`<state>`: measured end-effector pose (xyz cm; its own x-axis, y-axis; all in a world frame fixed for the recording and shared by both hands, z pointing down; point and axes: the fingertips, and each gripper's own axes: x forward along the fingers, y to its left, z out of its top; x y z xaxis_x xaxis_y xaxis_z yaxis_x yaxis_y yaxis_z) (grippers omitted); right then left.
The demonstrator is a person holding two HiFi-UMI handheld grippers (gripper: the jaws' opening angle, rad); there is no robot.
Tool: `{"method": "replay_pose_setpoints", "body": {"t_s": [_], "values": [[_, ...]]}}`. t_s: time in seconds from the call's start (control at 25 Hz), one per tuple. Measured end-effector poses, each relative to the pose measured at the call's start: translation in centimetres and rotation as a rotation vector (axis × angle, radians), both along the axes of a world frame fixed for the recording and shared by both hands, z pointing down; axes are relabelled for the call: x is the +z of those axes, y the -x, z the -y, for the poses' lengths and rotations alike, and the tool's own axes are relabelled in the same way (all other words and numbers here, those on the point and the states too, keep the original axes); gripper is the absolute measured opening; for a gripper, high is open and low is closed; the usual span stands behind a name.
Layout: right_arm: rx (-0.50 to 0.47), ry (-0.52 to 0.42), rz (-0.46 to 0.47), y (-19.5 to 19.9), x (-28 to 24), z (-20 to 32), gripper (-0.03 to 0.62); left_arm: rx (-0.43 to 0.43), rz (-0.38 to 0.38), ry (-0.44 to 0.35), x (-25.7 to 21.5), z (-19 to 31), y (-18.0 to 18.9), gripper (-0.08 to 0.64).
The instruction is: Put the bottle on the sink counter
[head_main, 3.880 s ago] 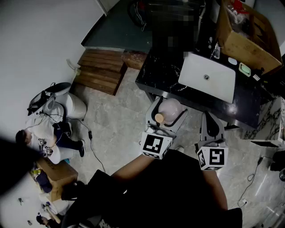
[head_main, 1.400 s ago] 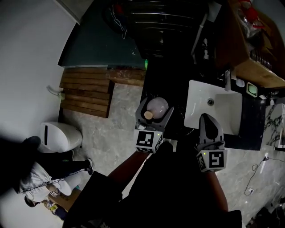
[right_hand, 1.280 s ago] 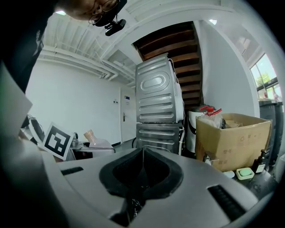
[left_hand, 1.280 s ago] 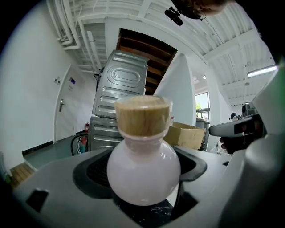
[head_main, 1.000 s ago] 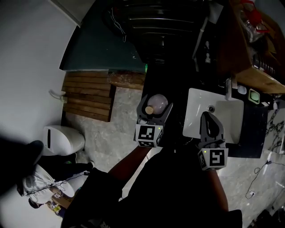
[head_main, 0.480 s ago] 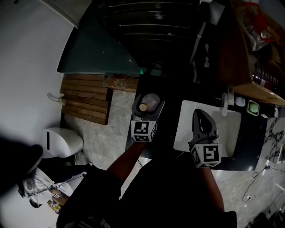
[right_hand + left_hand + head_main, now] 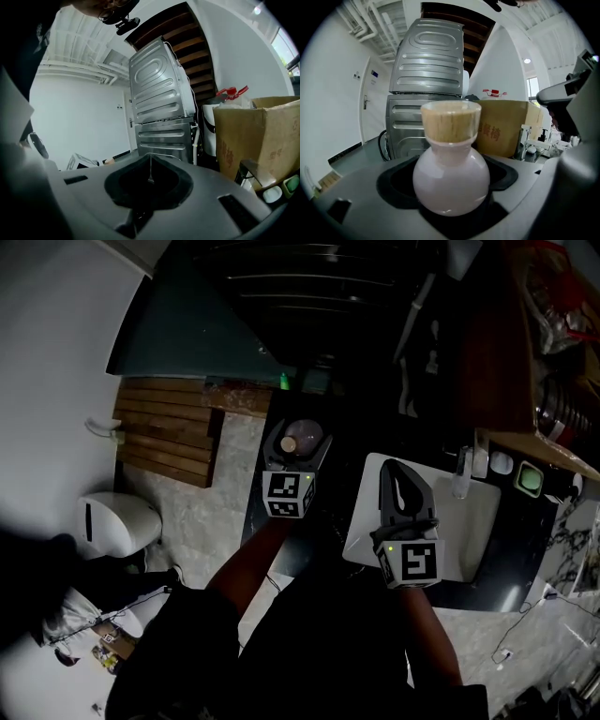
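A pale pink round bottle (image 7: 451, 180) with a wooden stopper (image 7: 451, 121) sits upright between the jaws of my left gripper (image 7: 298, 435), which is shut on its belly. In the head view the bottle (image 7: 307, 434) hangs over the left end of the black sink counter (image 7: 265, 526). My right gripper (image 7: 397, 472) is shut with nothing in it; its jaws meet in a thin line (image 7: 150, 169). It hovers over the left part of the white basin (image 7: 473, 535).
A faucet (image 7: 461, 470) and a green soap dish (image 7: 530, 479) stand behind the basin. A cardboard box (image 7: 506, 127) and a stacked grey washer (image 7: 425, 93) rise beyond the counter. Wooden steps (image 7: 164, 432) and a white bin (image 7: 112, 521) are on the floor at left.
Both grippers have come in over the counter. The left one, still holding the bottle, now sits over the counter's left end; the right one has drifted left over the basin.
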<state>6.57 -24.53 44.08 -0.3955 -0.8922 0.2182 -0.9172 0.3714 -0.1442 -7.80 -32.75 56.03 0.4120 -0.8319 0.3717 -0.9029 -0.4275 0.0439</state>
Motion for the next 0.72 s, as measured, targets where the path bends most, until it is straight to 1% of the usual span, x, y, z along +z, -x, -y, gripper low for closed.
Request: {"method": "replay_pose_setpoints", "body": {"t_s": [0.12, 0.16, 0.32, 0.48, 0.64, 0.72], "values": [[0.012, 0.028, 0.062, 0.1, 1.6, 0.8, 0.04, -0.011, 0.019, 0.009, 1.4, 0.9, -0.3, 0.411], [0.011, 0.036, 0.068, 0.2, 2.3, 1.1, 0.04, -0.011, 0.027, 0.015, 2.0, 1.1, -0.5, 0.411], [0.007, 0.069, 0.05, 0.2, 4.6, 2.1, 0.038, 0.007, 0.059, 0.033, 4.3, 1.9, -1.3, 0.411], [0.009, 0.088, 0.04, -0.2, 5.8, 2.9, 0.04, 0.02, 0.087, 0.046, 6.0, 2.5, -2.2, 0.411], [0.004, 0.095, 0.035, -0.1, 6.4, 3.4, 0.04, 0.043, 0.14, 0.086, 7.3, 3.1, -2.7, 0.411], [0.011, 0.103, 0.035, -0.4, 6.8, 3.4, 0.04, 0.048, 0.153, 0.108, 8.1, 3.3, -2.9, 0.411]]}}
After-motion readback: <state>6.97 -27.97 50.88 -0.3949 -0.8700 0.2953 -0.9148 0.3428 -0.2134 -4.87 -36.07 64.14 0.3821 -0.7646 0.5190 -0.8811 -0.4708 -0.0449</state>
